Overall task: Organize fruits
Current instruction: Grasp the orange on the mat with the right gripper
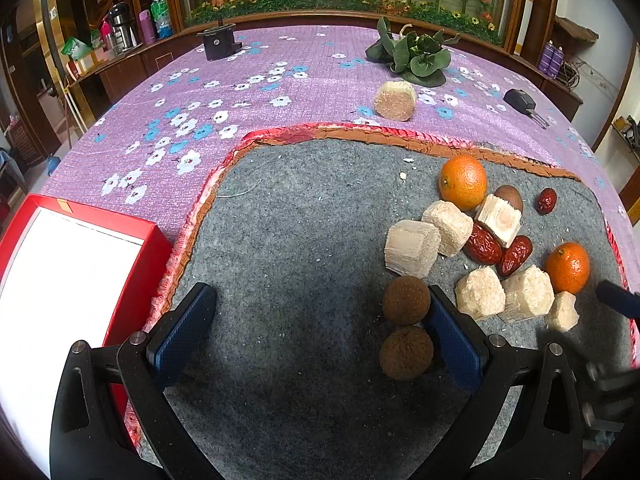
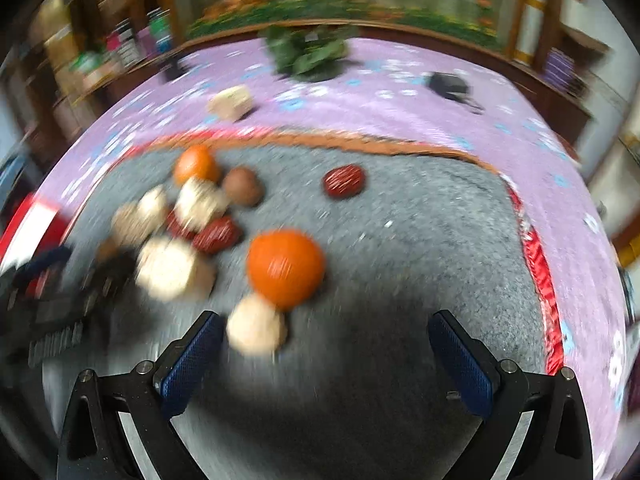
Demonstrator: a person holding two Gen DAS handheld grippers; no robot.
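Grey felt mat [image 1: 304,232] carries fruit pile at right of left view: oranges [image 1: 463,182], red dates [image 1: 482,245], pale cut chunks [image 1: 412,248]. Left gripper [image 1: 320,316] wide, empty; two brown round fruits [image 1: 406,300] touch its right finger. Right gripper [image 2: 326,344] wide, empty, near orange [image 2: 285,267]; view blurred.

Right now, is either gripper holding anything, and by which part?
Nothing is held. The left gripper and the right gripper are both open above the grey mat.
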